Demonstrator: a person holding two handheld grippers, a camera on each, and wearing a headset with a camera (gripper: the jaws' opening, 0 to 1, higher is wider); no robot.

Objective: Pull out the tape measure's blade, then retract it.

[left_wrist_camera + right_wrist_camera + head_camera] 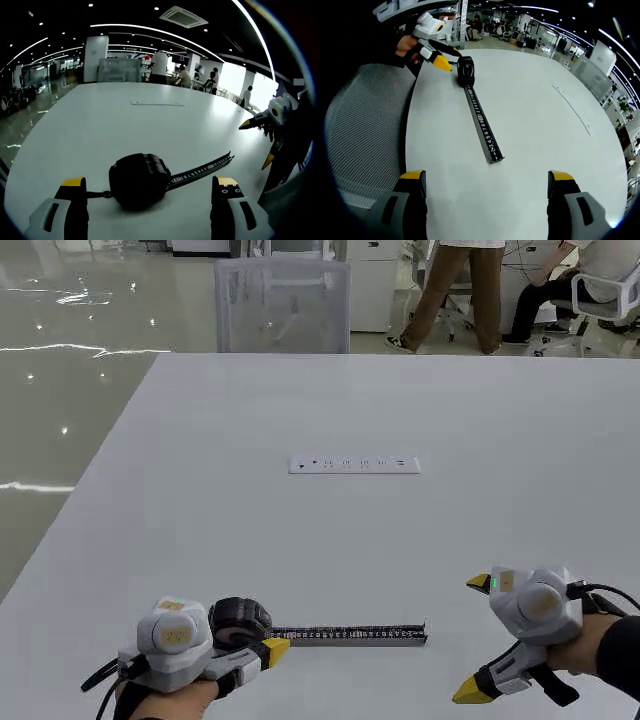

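The left gripper is spread wide at the near edge of the white tabletop. Its jaws sit either side of the black tape measure without pinching it. The blade lies flat, drawn out toward 3 o'clock. Past its tip, the right gripper is wide open and empty. A power strip lies at 12 o'clock, well apart.

**Covered case, marks too small to read**

In the head view, near the tabletop's near edge, the left gripper covers the left part of the tape measure's case. The blade's figures are too small to read there. The white strip at mid-tabletop bears marks too small to tell. Beyond the far edge, a standing person is cut off at the waist.
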